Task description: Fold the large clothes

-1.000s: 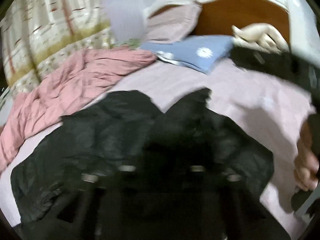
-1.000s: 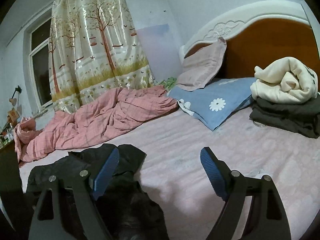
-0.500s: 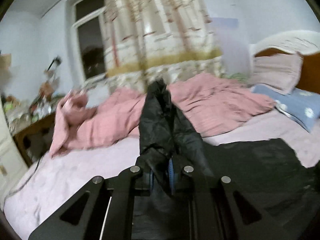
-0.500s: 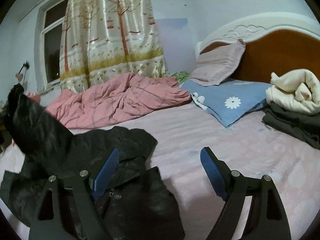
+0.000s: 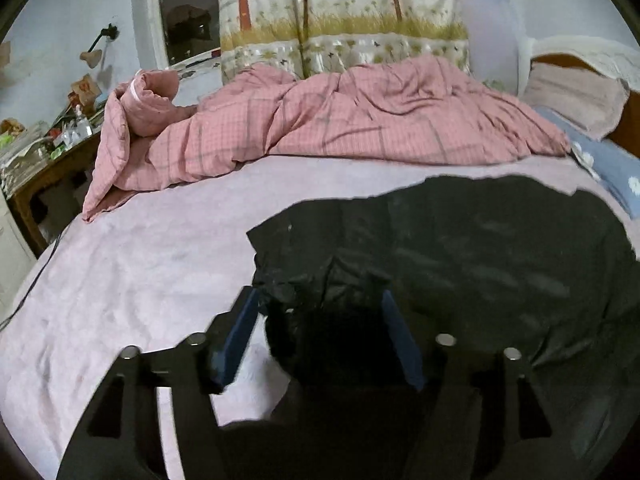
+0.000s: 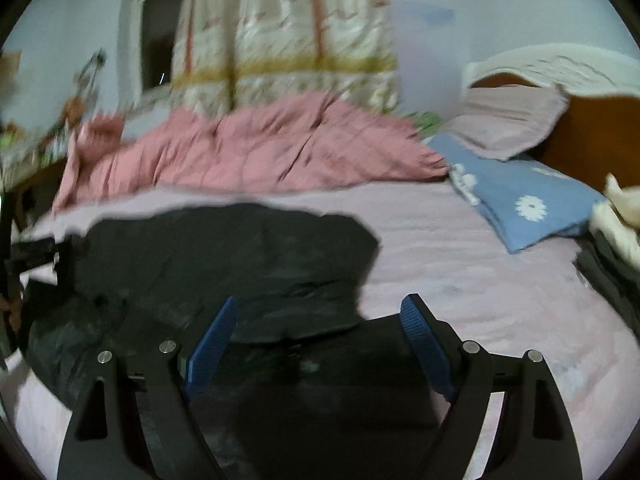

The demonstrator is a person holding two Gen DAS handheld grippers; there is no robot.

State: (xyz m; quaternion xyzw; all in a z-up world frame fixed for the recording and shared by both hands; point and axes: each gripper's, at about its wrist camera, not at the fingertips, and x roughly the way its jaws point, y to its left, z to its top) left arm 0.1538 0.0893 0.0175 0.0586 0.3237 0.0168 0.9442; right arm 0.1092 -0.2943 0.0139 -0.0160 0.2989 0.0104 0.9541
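Black garment (image 5: 460, 248) lies spread on the pink sheet (image 5: 132, 280), near side of the bed. Behind it a pink checked duvet (image 5: 360, 128) is bunched along the far edge under the tree-print curtain (image 5: 340, 12). Blue flowered pillow (image 6: 520, 200) and a mauve pillow (image 6: 508, 120) sit at the headboard end, well apart from the garment.

Left gripper (image 5: 320, 312): jaws have just been opening, now apart; a crumpled fold of the garment sits between the blue pads, not pinched as far as I can tell. Right gripper (image 6: 320, 316): fingers wide apart, over the garment's near edge, nothing clamped.

Left view only: cluttered wooden side table (image 5: 44, 160) and a dark window (image 5: 188, 12) at left. Right view only (motion-blurred): wooden headboard (image 6: 592, 132), and a stack of folded clothes (image 6: 616, 232), cream on dark, at the right edge.
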